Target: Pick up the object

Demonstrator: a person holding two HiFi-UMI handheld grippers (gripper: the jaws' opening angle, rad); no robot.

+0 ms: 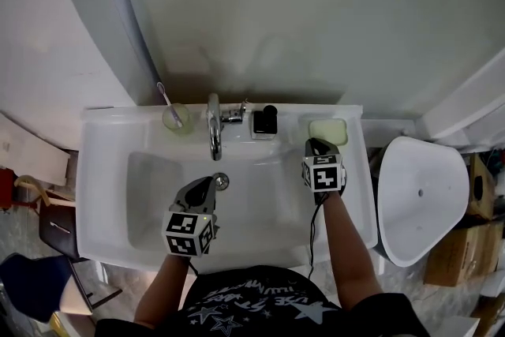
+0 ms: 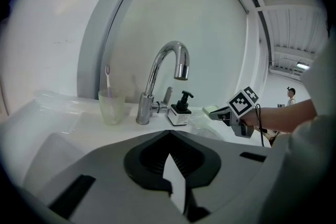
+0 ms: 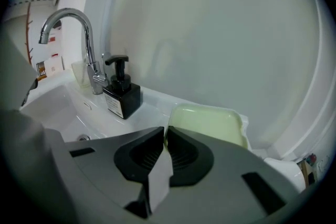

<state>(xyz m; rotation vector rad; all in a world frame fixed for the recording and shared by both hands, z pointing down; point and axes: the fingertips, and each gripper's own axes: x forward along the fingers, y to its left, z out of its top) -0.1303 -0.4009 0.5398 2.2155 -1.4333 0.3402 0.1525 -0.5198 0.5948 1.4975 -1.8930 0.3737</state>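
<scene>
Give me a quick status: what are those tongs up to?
Left tongs shut, empty, over the sink. Right tongs shut on the soap dish rim. Nothing in the way.

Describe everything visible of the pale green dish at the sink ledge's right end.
The soap dish is a pale green rounded-rectangle tray with a raised rim, smooth, plastic-looking, apparently empty. It is at the right end of the sink ledge, right of the black pump bottle. The right gripper has its jaws closed on its near rim; whether it has left the ledge cannot be told.
</scene>
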